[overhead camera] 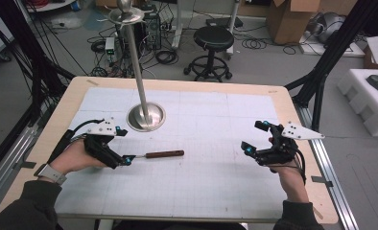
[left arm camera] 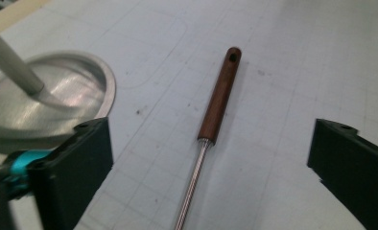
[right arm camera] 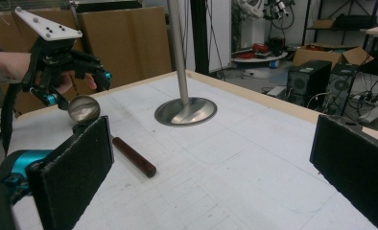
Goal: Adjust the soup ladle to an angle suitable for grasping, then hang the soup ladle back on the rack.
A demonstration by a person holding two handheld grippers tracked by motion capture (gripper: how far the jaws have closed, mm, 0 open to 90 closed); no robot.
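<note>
Ladle [overhead camera: 164,154], wooden-handled with a metal shaft, lies flat on the white mat [overhead camera: 216,191] at centre-left of the high view, just below the steel stand [overhead camera: 146,116]. Left gripper [overhead camera: 124,160] hovers over its bowl end, jaws spread wide, gripping nothing. Right gripper [overhead camera: 254,139], at right, also stands wide and empty.

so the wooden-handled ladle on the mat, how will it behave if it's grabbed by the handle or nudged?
The ladle looks stiff: a thin metal shaft runs into a round wooden handle. Grabbed by the handle alone, it would probably dip at the far end, since the metal bowl sits there. The round handle might roll a little when nudged, though the bowl should limit that.
</note>
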